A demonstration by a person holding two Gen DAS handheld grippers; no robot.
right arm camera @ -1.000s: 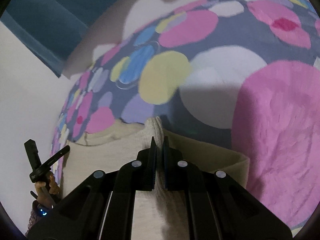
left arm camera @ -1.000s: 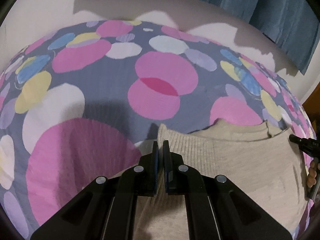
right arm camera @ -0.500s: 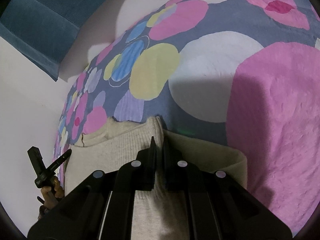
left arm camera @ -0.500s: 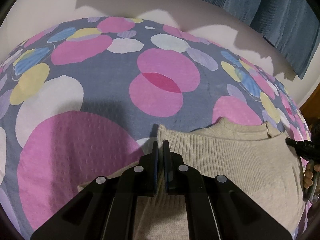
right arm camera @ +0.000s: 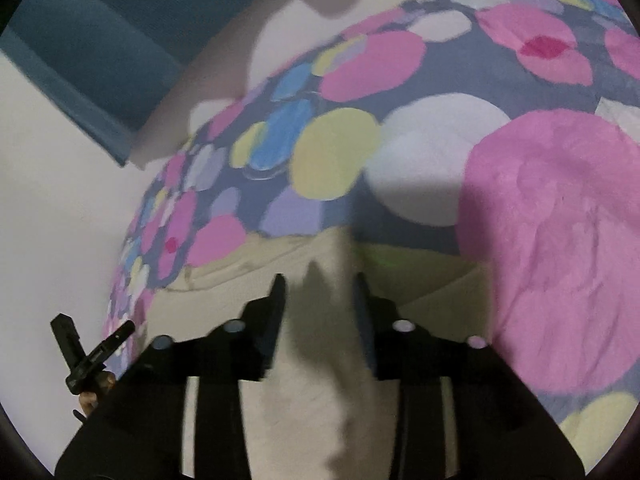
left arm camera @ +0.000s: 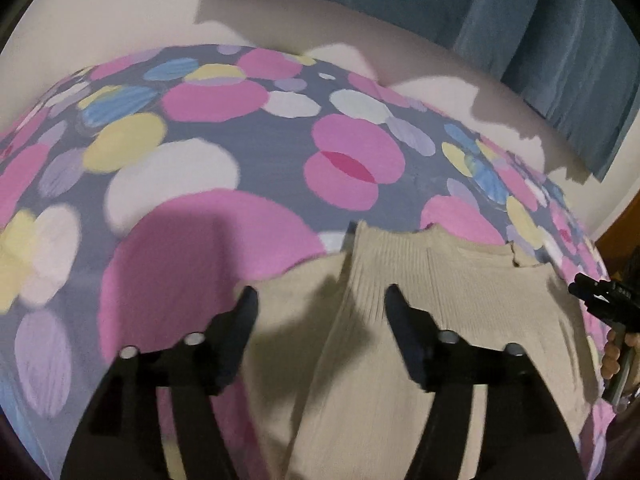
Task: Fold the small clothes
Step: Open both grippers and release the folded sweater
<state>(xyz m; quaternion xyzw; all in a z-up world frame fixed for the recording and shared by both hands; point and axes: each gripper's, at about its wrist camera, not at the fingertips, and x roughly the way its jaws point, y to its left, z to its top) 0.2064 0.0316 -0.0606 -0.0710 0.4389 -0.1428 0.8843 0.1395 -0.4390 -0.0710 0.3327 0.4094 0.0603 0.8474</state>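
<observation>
A beige ribbed knit sweater (left arm camera: 460,320) lies flat on a bed cover with big coloured circles (left arm camera: 224,148). One side is folded inward, leaving a long fold ridge down the cloth. My left gripper (left arm camera: 318,302) is open and empty, its jaws wide apart just above the folded edge. My right gripper (right arm camera: 320,290) is open and empty above the same sweater (right arm camera: 304,392). Each gripper shows at the edge of the other's view, the right one at the far right of the left wrist view (left arm camera: 600,304), the left one at lower left of the right wrist view (right arm camera: 88,356).
The dotted cover (right arm camera: 540,240) stretches far and to both sides of the sweater. A pale wall (left arm camera: 100,12) and blue curtains (left arm camera: 540,32) stand behind the bed. A brown wooden edge (left arm camera: 624,220) shows at far right.
Both grippers were shut on the sweater's fold edge. Now both have opened wide and let the cloth go, and it lies on the bed. Both have pulled back and up a little.
</observation>
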